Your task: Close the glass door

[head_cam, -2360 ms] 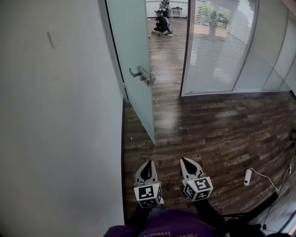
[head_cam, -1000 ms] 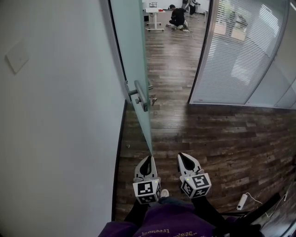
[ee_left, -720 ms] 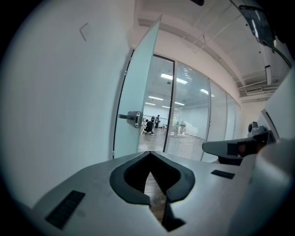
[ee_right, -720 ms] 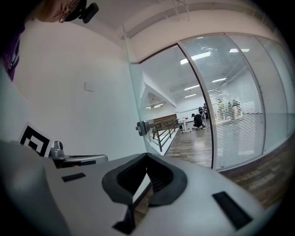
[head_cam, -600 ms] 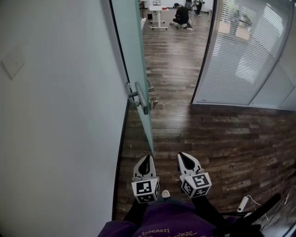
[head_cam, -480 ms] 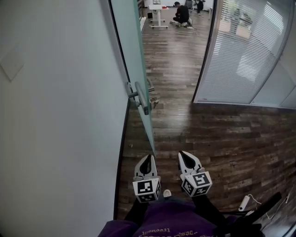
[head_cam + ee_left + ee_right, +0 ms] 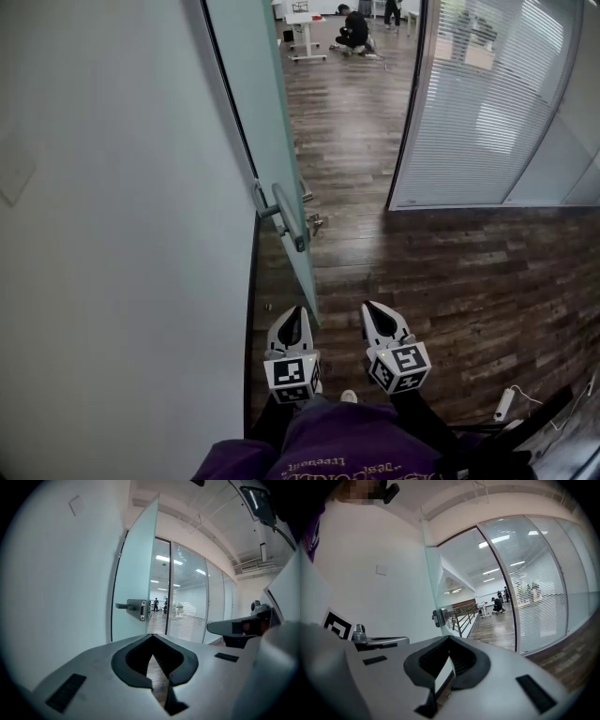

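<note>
Glass door (image 7: pixel 255 103) stood ajar beside the white wall (image 7: pixel 112 244), its handle (image 7: pixel 289 217) ahead of both claws and apart from them, left gripper (image 7: pixel 292 311) and right gripper (image 7: pixel 371 308) pinched together, empty, over dark wood floor (image 7: pixel 450 281), slatted partition (image 7: pixel 487 103) at right.

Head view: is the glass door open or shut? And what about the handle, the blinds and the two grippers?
Glass door: open, standing at an angle to the wall.
Door handle: level, nothing touching it.
Blinds: lowered.
Left gripper: shut, holding nothing.
Right gripper: shut, holding nothing.
</note>
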